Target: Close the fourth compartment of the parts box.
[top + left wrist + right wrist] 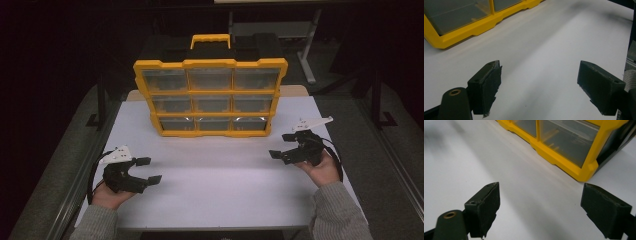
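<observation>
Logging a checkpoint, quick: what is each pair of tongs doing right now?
Left tongs: open, holding nothing, above the white table.
Right tongs: open, holding nothing.

The white table (215, 185) has a matte, bare top. A dark metal frame (101, 102) stands at its left edge, with a matching upright (376, 95) at its right. Grey floor (385, 165) lies on both sides. A pale table leg (306, 52) stands in the dark background beyond.
</observation>
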Available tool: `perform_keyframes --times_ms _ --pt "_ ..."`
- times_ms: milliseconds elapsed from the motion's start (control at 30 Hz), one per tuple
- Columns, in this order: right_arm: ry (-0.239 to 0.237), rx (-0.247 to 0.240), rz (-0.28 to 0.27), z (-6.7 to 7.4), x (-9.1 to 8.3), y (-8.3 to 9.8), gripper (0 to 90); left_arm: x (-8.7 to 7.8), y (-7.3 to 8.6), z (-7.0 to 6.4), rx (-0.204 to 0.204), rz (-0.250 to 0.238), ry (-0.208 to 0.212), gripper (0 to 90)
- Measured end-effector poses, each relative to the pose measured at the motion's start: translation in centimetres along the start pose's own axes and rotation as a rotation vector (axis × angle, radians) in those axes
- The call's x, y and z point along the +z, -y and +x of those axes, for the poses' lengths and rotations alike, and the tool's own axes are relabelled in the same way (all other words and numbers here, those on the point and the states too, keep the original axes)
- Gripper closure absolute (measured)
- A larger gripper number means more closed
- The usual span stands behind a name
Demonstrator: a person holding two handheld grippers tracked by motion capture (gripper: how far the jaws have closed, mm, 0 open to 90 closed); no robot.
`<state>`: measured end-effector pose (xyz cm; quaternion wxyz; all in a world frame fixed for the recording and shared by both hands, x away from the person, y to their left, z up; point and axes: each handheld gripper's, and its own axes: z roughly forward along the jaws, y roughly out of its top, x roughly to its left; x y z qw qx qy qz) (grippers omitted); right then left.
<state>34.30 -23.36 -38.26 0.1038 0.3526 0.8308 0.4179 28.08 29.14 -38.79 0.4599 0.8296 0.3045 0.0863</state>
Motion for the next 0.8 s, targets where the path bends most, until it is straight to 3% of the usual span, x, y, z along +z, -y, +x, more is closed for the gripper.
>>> perform_keyframes --times_ms 167,667,800 --pt "0.004 0.017 0.0 0.0 -0.3 0.9 14.5 0.0 -0.1 0.0 -0.001 -0.015 0.01 18.6" --pt "0.018 0.084 0.003 -0.2 -1.1 4.0 14.2 1.1 -0.2 0.2 -0.003 0.005 0.031 17.8" --pt "0.029 0.074 0.002 0.1 -1.4 4.4 14.3 1.4 -0.2 0.2 0.006 0.026 0.029 17.5"
